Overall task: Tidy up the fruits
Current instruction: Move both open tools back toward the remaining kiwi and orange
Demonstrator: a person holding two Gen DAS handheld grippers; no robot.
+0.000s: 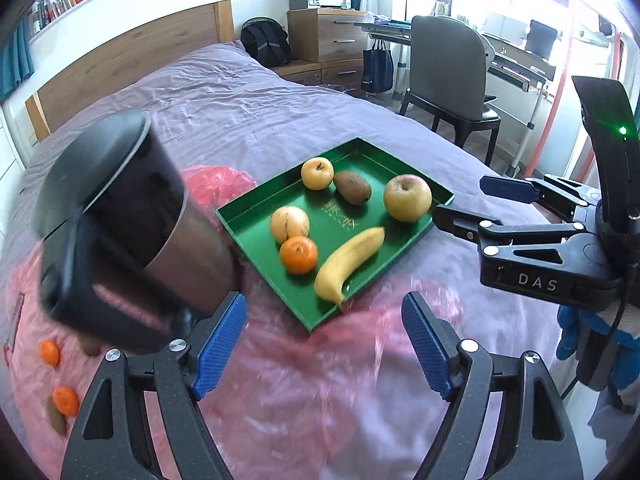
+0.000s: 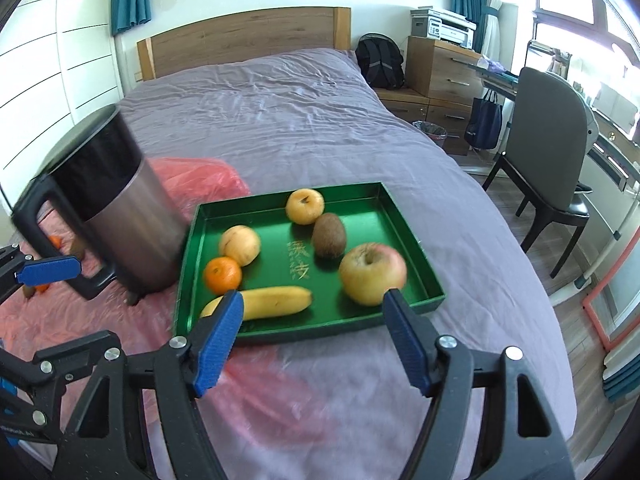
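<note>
A green tray lies on the bed and holds a banana, a mandarin, a kiwi, a big apple and two smaller yellow apples. More mandarins and kiwis lie on the pink plastic sheet at the left. My left gripper is open and empty, near the tray's front corner. My right gripper is open and empty, just in front of the tray; it also shows in the left wrist view.
A steel jug with a black lid and handle stands on the pink sheet left of the tray. The purple bed stretches behind. A chair, desk and drawers stand to the right.
</note>
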